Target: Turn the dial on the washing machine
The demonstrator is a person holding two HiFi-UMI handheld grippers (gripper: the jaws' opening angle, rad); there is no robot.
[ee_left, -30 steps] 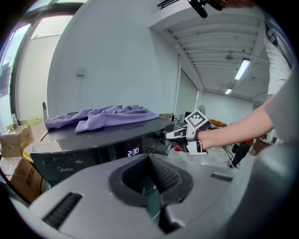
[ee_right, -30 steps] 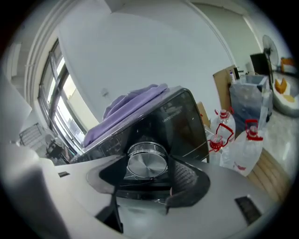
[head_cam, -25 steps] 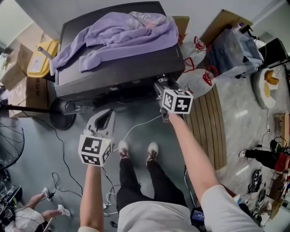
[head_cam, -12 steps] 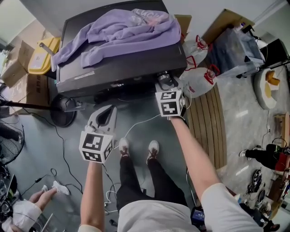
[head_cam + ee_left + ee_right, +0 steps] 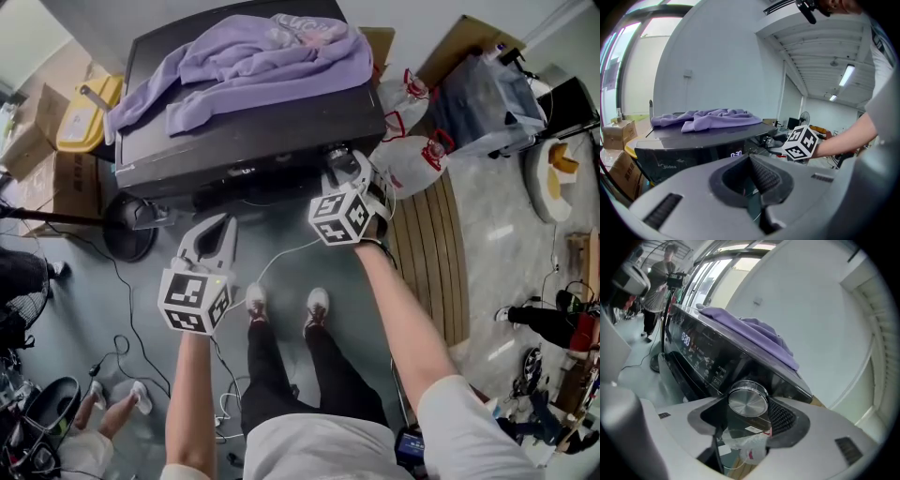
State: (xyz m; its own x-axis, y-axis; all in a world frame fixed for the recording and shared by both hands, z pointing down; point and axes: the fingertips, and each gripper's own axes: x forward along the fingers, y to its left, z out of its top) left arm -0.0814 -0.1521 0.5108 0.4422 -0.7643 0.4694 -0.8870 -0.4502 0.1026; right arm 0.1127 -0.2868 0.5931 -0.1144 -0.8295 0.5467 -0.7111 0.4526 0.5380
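A dark washing machine [image 5: 244, 141] stands in front of me, with a purple garment [image 5: 262, 61] spread over its lid. Its round silver dial [image 5: 748, 401] sits at the right end of the slanted control panel [image 5: 701, 359]. My right gripper [image 5: 343, 164] is at the panel's right end, and its jaws hold the dial by its rim on both sides. My left gripper [image 5: 214, 232] hangs lower, in front of the machine's left half. It is open, with nothing between its pads [image 5: 764, 178]. The lit display [image 5: 736, 154] shows in the left gripper view.
A yellow container [image 5: 84, 117] and cardboard boxes [image 5: 42, 178] stand left of the machine, with a round fan base [image 5: 127, 230] nearby. White bags [image 5: 412, 164] and a slatted wooden board [image 5: 427, 253] are to its right. A white cable [image 5: 281, 262] lies on the floor. A bystander's feet [image 5: 117, 403] are at lower left.
The right gripper's marker cube has rolled with the wrist while the jaws stayed on the dial. The left gripper has barely moved. The bystander at lower left has shifted.
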